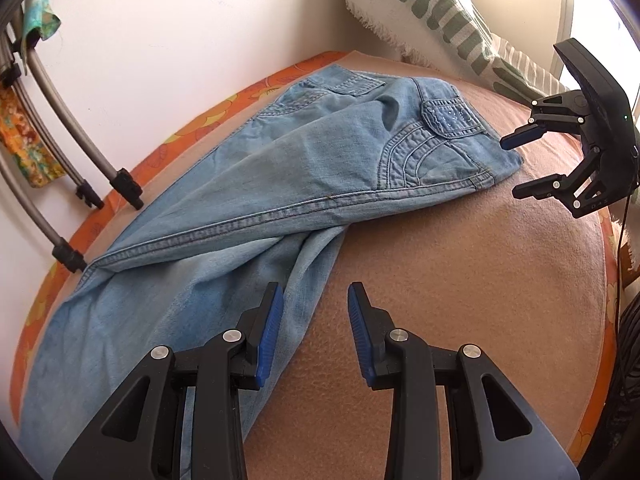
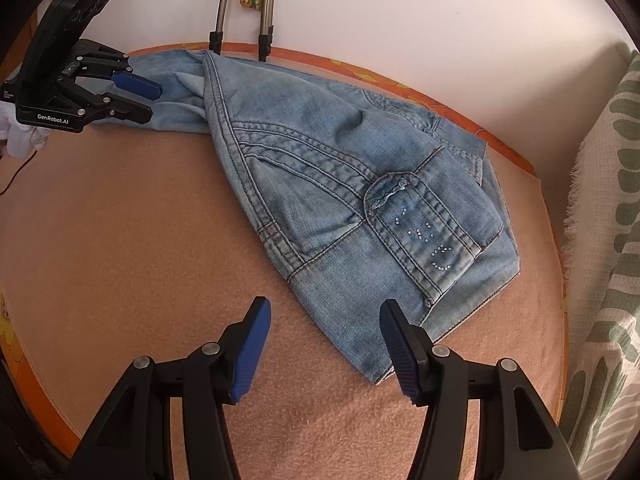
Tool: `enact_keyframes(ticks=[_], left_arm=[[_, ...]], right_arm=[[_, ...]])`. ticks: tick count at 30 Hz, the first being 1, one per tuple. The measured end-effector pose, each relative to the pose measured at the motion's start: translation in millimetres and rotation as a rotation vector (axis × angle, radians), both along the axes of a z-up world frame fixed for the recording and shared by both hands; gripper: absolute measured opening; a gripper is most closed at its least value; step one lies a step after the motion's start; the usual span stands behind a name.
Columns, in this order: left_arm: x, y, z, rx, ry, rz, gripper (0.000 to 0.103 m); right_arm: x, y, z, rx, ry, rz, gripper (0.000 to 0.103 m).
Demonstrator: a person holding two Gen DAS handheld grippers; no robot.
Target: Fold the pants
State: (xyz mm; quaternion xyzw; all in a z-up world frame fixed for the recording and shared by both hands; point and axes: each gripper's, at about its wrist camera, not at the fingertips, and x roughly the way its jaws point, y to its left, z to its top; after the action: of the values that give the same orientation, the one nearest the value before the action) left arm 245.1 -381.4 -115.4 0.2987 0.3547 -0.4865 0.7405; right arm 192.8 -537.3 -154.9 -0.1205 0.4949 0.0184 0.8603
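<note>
The light-blue denim pants [image 1: 248,184] lie on a bed under a pinkish-tan blanket [image 1: 440,300], one leg folded over the other, the waist end toward the green-patterned pillow [image 1: 424,4] and the legs running toward the wall. The left gripper [image 1: 316,332] hangs above the leg edge, its jaws apart and holding nothing. The right gripper [image 2: 326,344] hovers at the waistband corner (the one by the rhinestone-studded back pocket [image 2: 424,224]), jaws spread wide and empty. Metal tube legs [image 1: 72,120] of a rack stand against the wall beside the pants.
</note>
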Motion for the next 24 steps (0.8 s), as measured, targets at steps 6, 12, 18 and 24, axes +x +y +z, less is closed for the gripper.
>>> enact_keyframes(ticks=[6, 12, 18, 24], left_arm=[[5.3, -2.3, 2.1, -0.026, 0.009, 0.007, 0.032], [10.4, 2.7, 1.0, -0.008, -0.017, 0.01, 0.032], [13.7, 12.3, 1.2, -0.029, 0.004, 0.014, 0.032], [27.2, 20.7, 10.8, -0.079, 0.007, 0.049, 0.032]], right_arm=[[6.5, 2.7, -8.8, -0.029, 0.022, 0.019, 0.056], [16.0, -0.5, -9.3, -0.023, 0.047, 0.02, 0.011], [25.4, -4.0, 23.6, -0.112, -0.065, -0.041, 0.0], [53.1, -24.5, 69.4, -0.205, -0.171, -0.105, 0.0]])
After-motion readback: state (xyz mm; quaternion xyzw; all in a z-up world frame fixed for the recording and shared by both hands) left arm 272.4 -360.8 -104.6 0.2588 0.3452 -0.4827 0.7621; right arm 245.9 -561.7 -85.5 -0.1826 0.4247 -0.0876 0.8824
